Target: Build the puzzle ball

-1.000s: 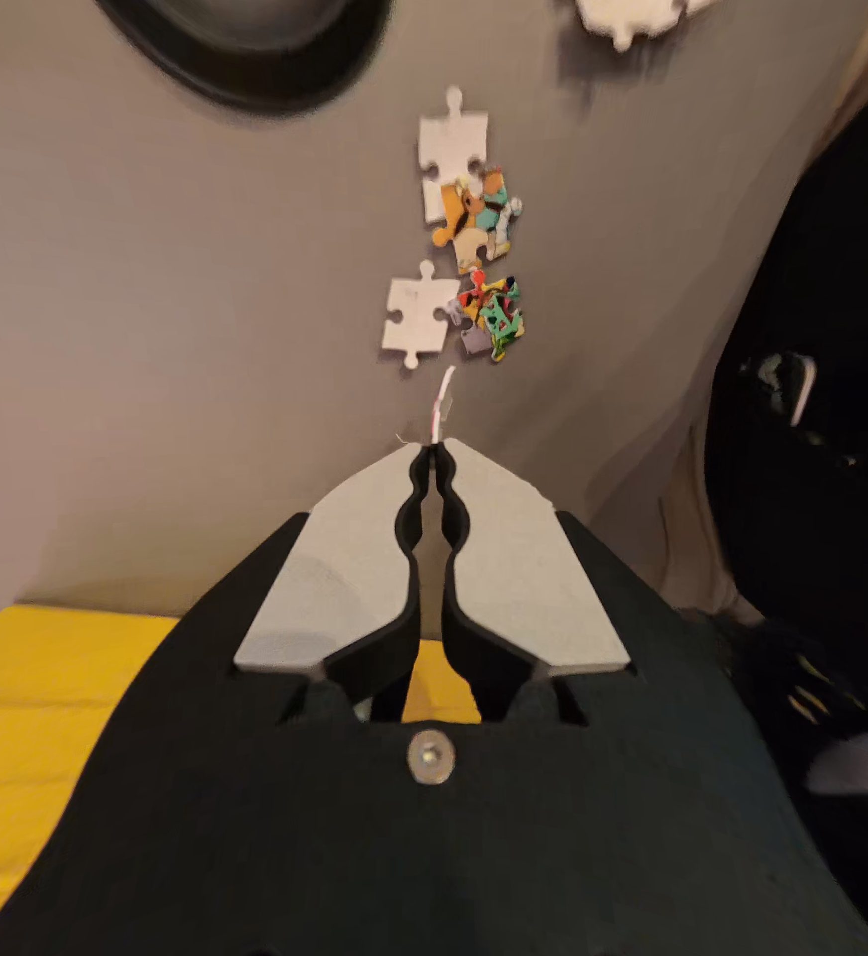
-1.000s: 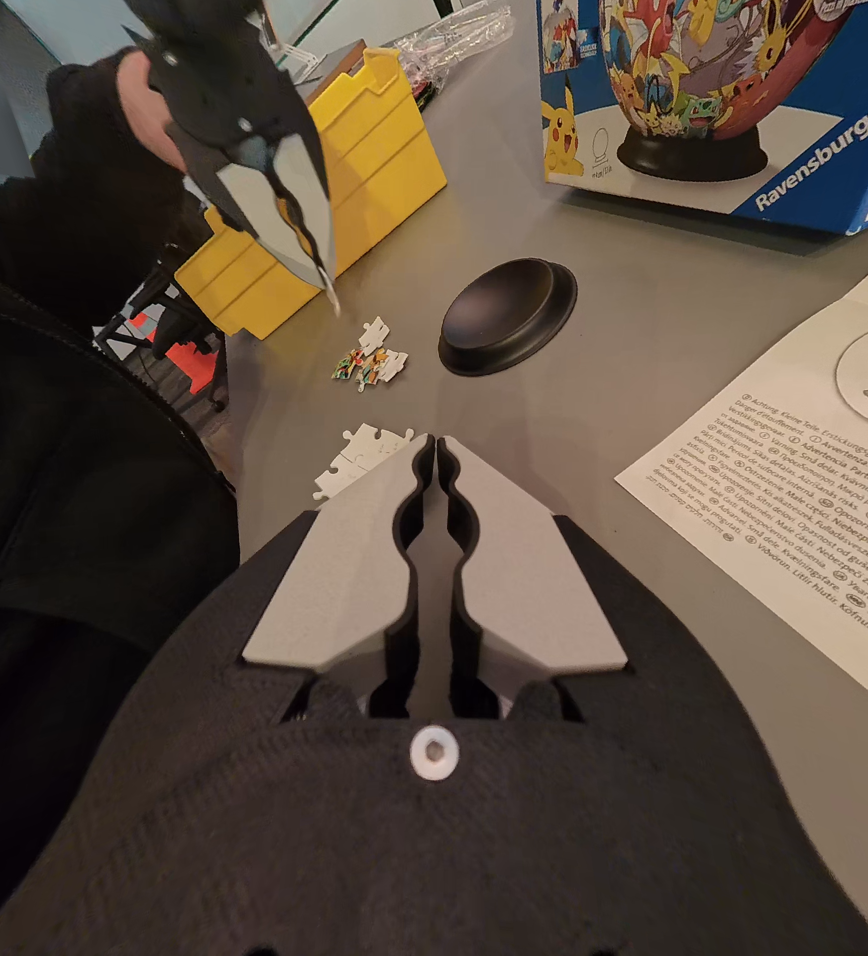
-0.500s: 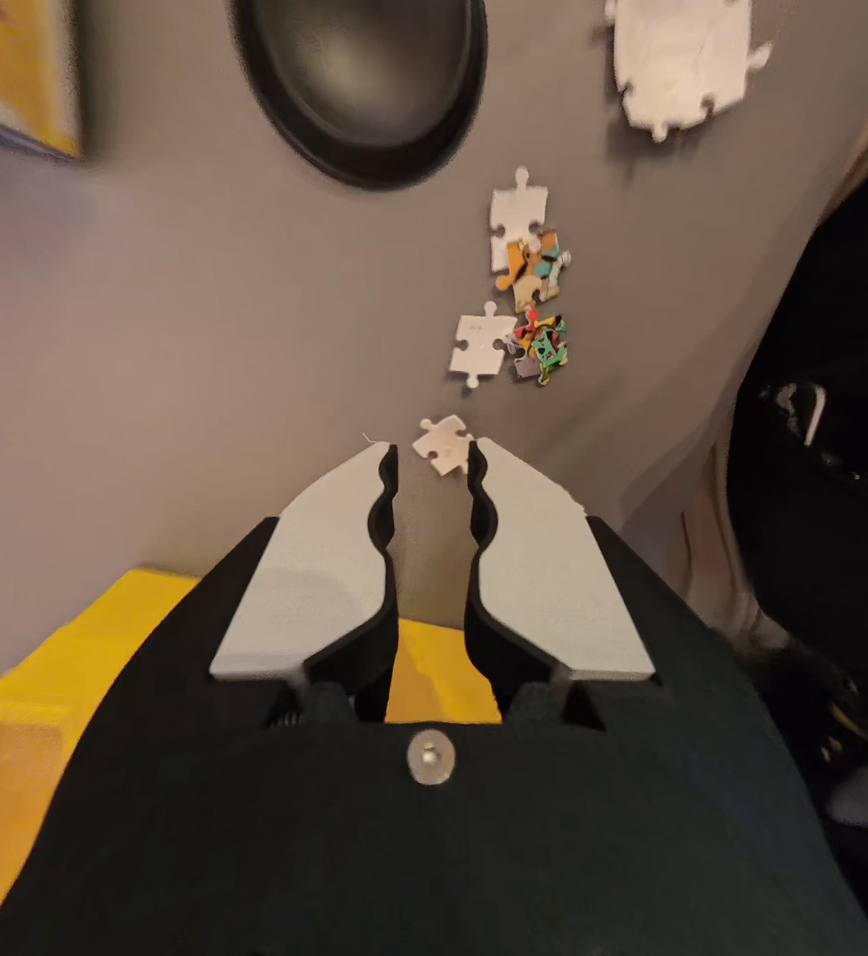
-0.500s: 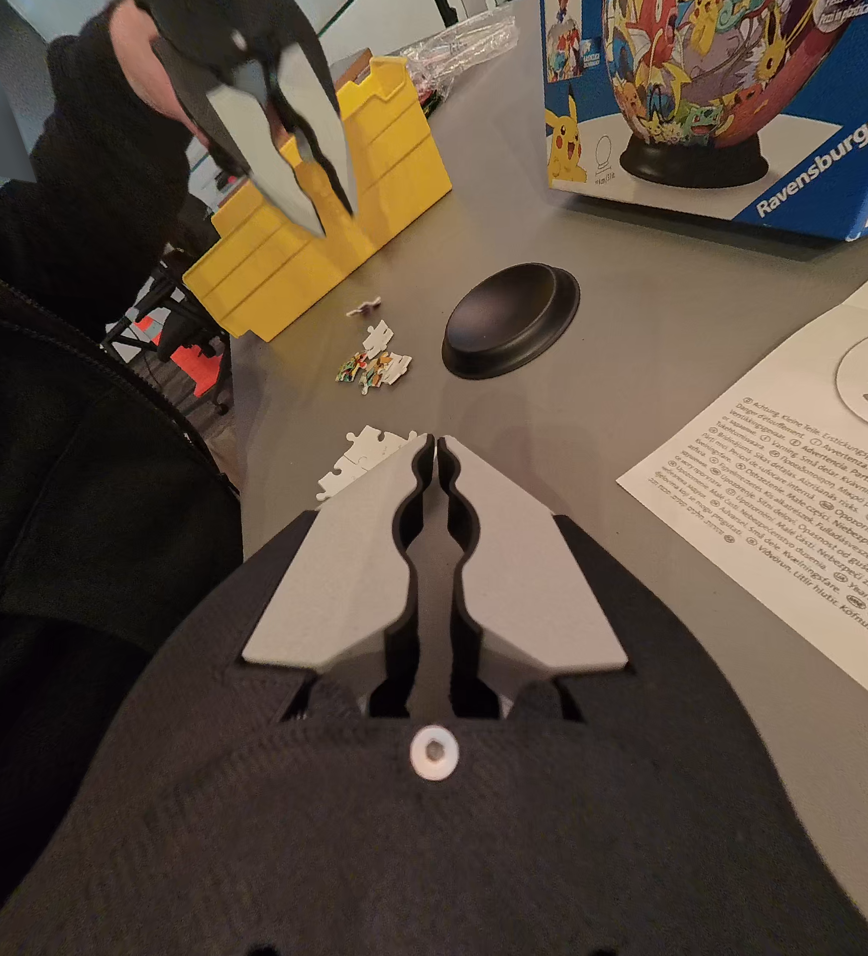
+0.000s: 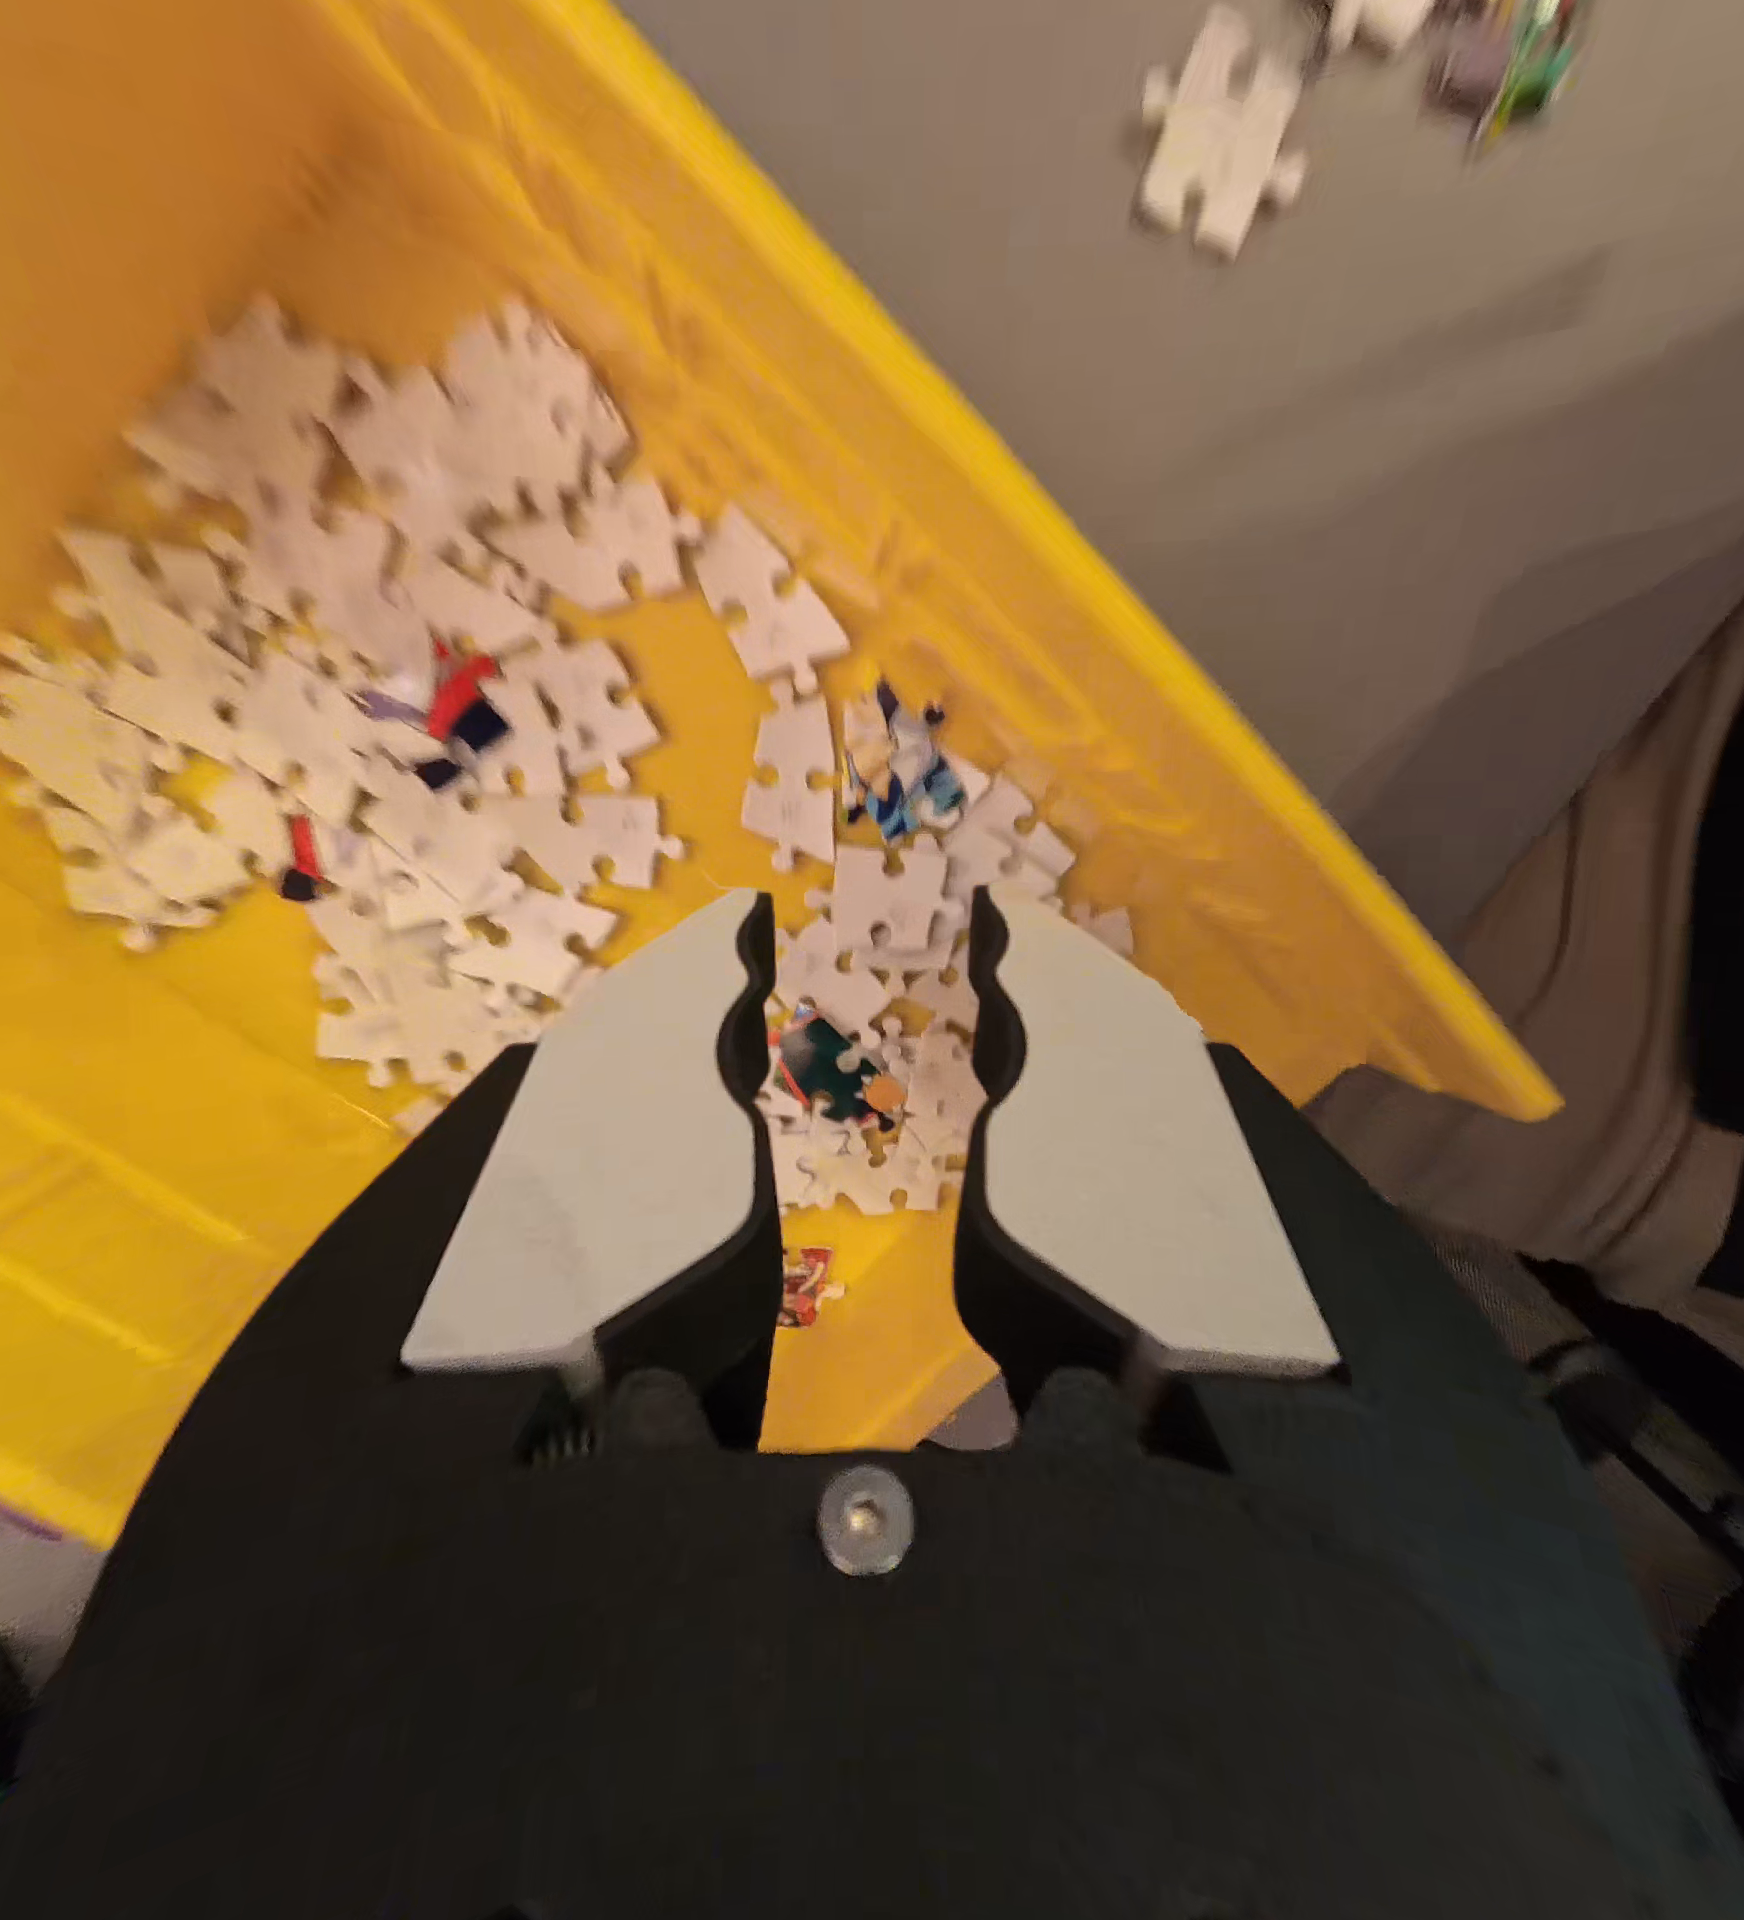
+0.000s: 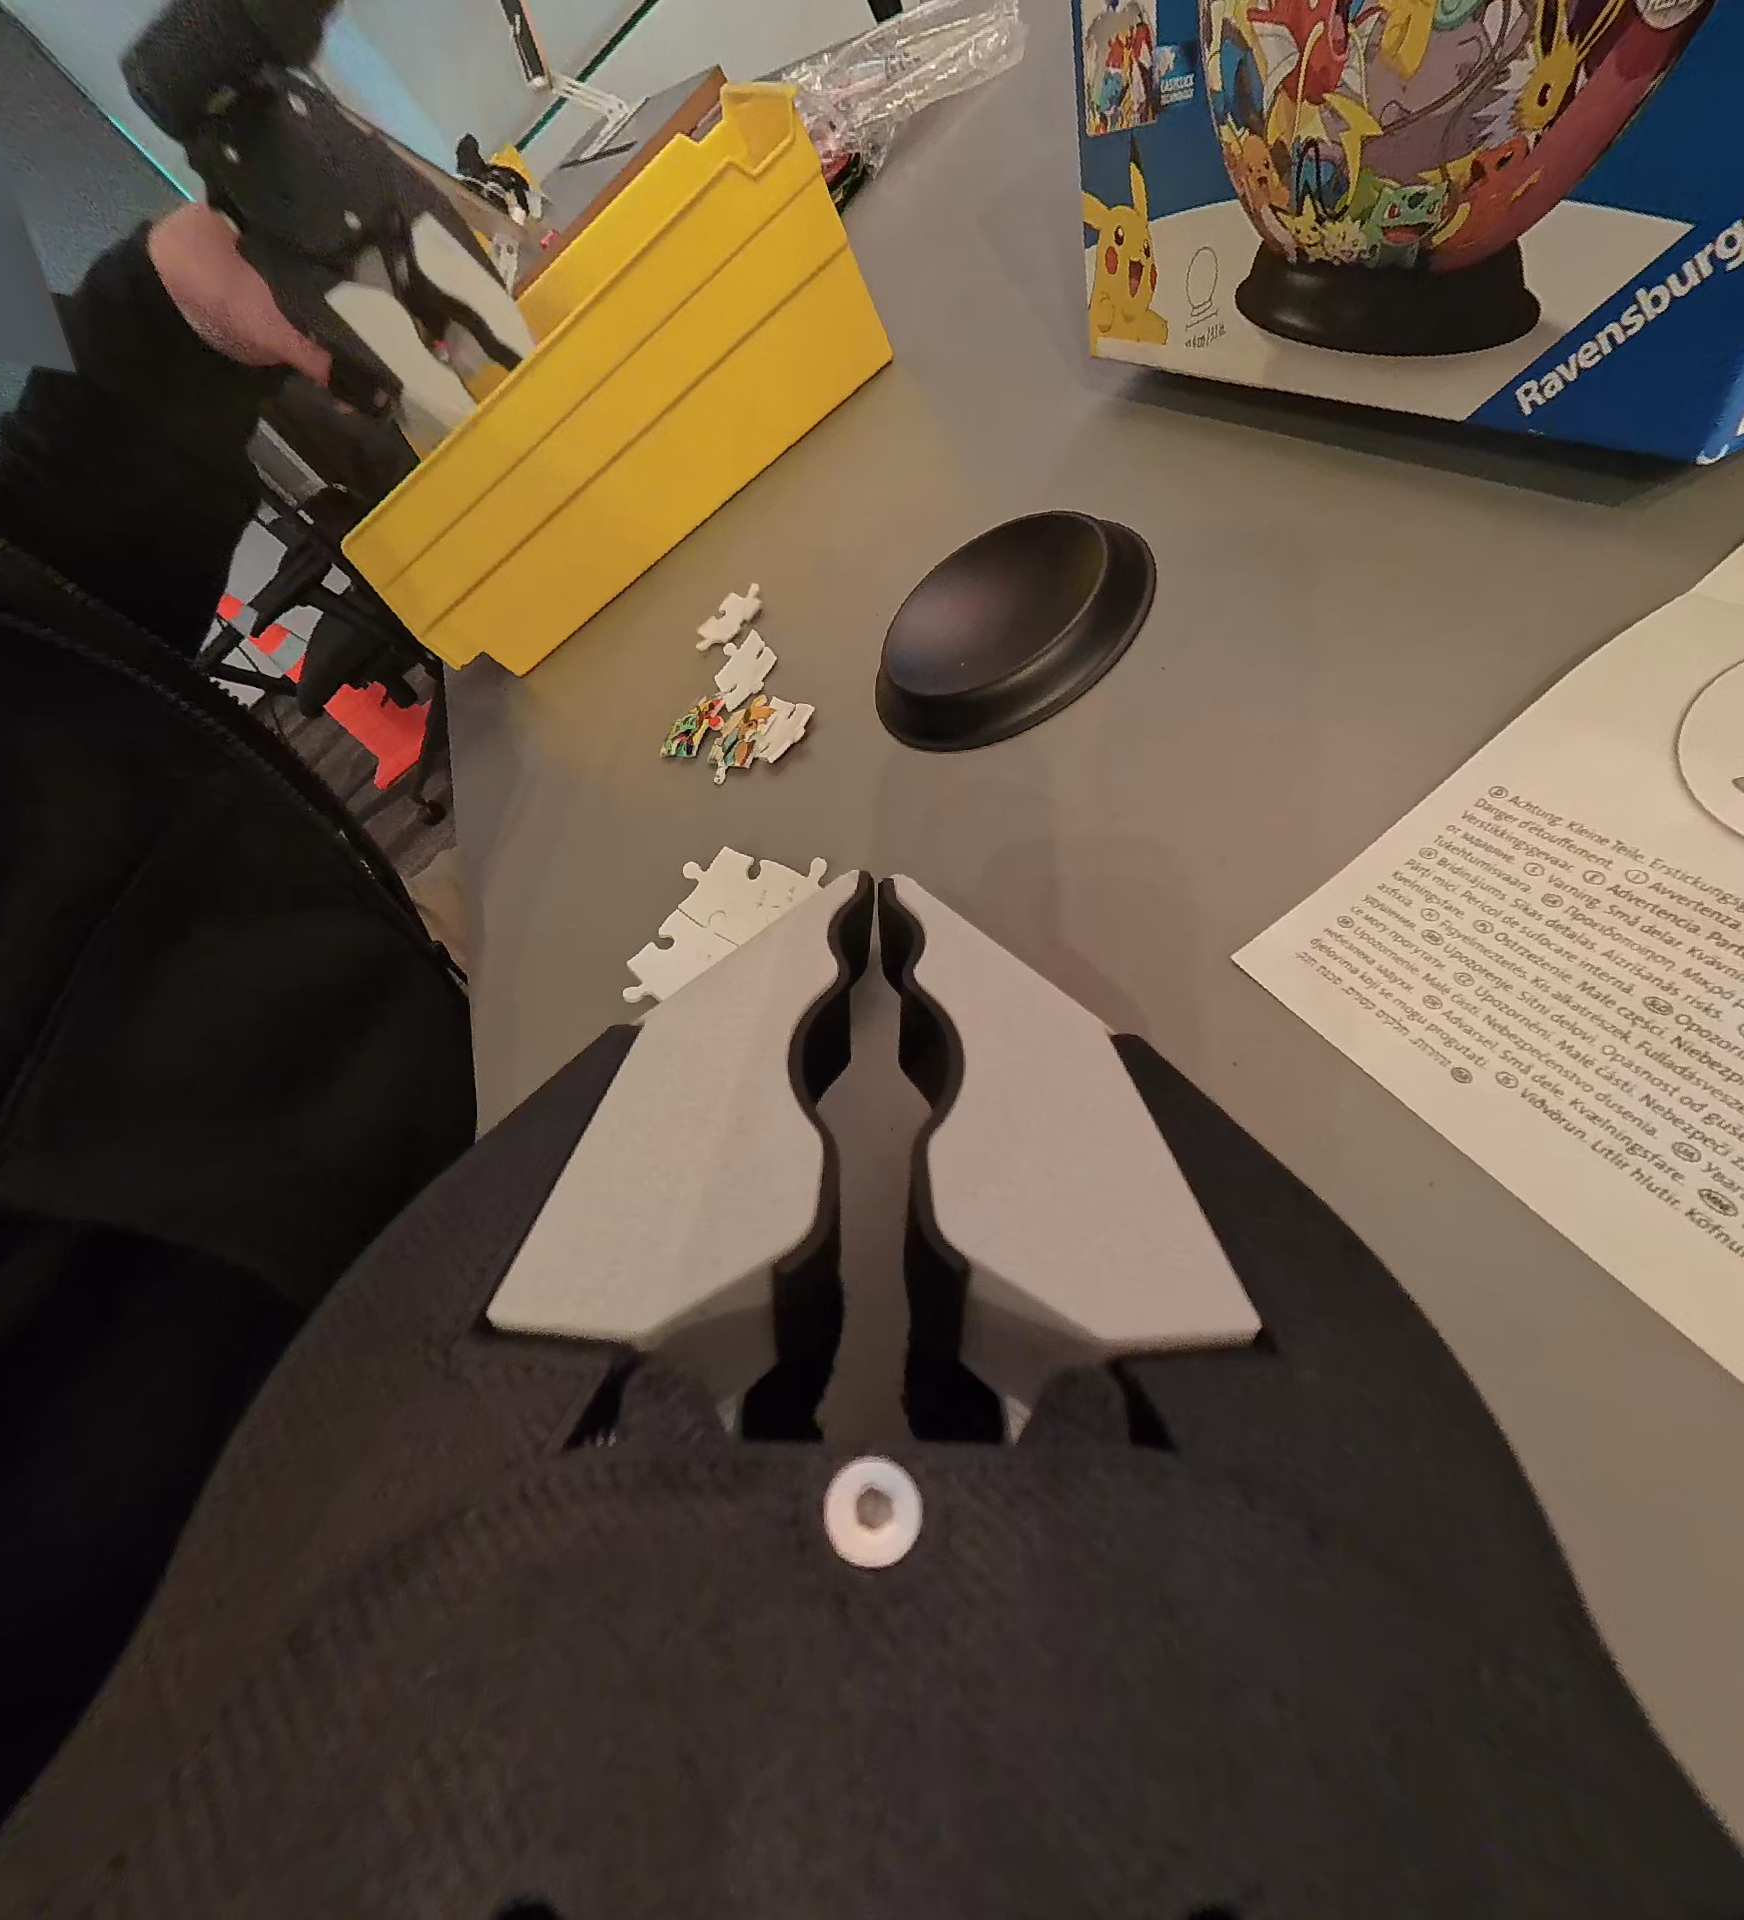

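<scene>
The left gripper (image 5: 870, 914) is held open and empty above the yellow bin (image 5: 951, 436), probably for taking a puzzle piece (image 5: 889, 914).

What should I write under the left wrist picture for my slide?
Open left gripper hovering above a yellow bin full of puzzle pieces, most lying white side up.

My grey table (image 6: 1263, 727) runs from under me to the far edge, matte and evenly lit. Past its left edge I see dark floor (image 6: 359, 790) with a patch of orange-red (image 6: 369, 717) and black chair legs (image 6: 307, 623). Beyond, a pale teal-white wall (image 6: 390, 62).
</scene>
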The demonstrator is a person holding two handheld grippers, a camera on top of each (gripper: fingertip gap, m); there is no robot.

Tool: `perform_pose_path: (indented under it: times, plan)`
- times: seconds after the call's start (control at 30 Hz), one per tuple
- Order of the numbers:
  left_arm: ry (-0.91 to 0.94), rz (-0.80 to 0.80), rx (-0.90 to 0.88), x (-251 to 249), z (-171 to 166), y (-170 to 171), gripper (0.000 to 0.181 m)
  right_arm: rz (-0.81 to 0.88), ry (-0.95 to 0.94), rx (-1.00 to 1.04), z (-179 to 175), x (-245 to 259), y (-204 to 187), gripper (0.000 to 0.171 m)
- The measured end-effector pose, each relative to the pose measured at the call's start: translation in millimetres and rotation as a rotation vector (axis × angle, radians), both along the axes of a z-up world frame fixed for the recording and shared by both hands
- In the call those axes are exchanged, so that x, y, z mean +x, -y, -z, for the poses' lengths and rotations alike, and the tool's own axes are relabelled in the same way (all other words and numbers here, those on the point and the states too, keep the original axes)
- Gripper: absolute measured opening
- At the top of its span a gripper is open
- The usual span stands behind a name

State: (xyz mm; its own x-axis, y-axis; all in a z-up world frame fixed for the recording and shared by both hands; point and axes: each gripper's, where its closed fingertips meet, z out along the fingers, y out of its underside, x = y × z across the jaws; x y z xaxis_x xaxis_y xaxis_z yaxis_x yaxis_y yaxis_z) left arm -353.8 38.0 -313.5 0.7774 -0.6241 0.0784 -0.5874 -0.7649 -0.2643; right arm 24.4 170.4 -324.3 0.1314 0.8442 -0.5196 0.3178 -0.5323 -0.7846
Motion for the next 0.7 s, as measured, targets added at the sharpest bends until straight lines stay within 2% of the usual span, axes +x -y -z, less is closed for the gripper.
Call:
perform_pose_path:
  times: [0.13, 0.27, 0.37, 0.43, 0.7]
  plan:
    - [0.013, 0.034, -0.079, 4, 30, 26, 0.039, 0.001, 0.008, -0.001, 1, 0, 0, 0.0]
    - [0.085, 0.093, -0.137, 19, 36, 52, 0.035, 0.001, 0.013, -0.004, 2, -1, 0, 0.0]
    - [0.11, 0.146, -0.248, 28, 43, 74, 0.027, 0.001, 0.016, -0.004, 3, -1, 0, 0.0]
    - [0.097, 0.148, -0.281, 28, 49, 77, 0.023, 0.002, 0.017, -0.002, 3, -1, 0, 0.0]
    - [-0.039, 0.174, -0.233, 20, 57, 60, 0.035, 0.003, 0.012, -0.003, 2, 0, 0, 0.0]
